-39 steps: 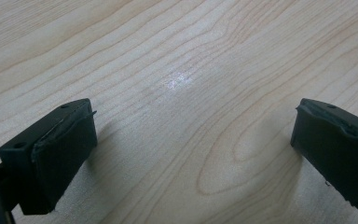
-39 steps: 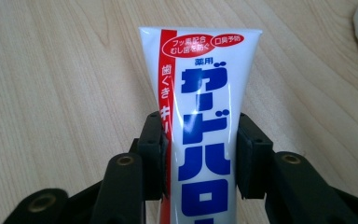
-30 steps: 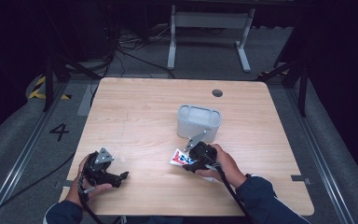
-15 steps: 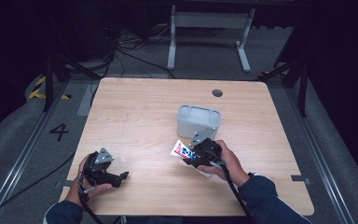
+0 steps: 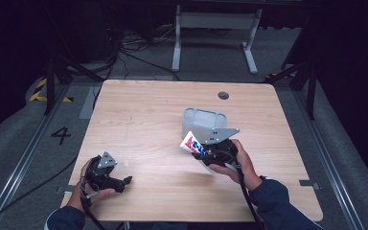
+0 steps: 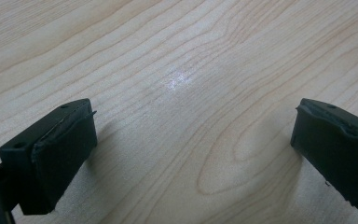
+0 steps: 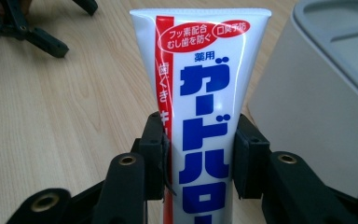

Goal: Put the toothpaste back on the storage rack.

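A white toothpaste tube (image 7: pixel 200 107) with blue and red Japanese lettering stands up between the jaws of my right gripper (image 7: pixel 198 158), which is shut on it. In the high view the tube (image 5: pixel 192 143) is raised off the table, its flat end tilted toward the left of a grey plastic box (image 5: pixel 203 123). That box (image 7: pixel 317 88) fills the right side of the right gripper view. My left gripper (image 5: pixel 120 181) rests at the table's near left, jaws wide apart (image 6: pixel 186 140) over bare wood with nothing between them.
The wooden table (image 5: pixel 148 120) has a small round dark hole (image 5: pixel 223 95) near its far edge. Beyond the table are a grey metal stand (image 5: pixel 215 28) and cables on the floor. A floor marking "4" (image 5: pixel 60 135) lies left of the table.
My right gripper has lifted the toothpaste tube off the table and moved it up toward the grey box. The left gripper has stayed put.
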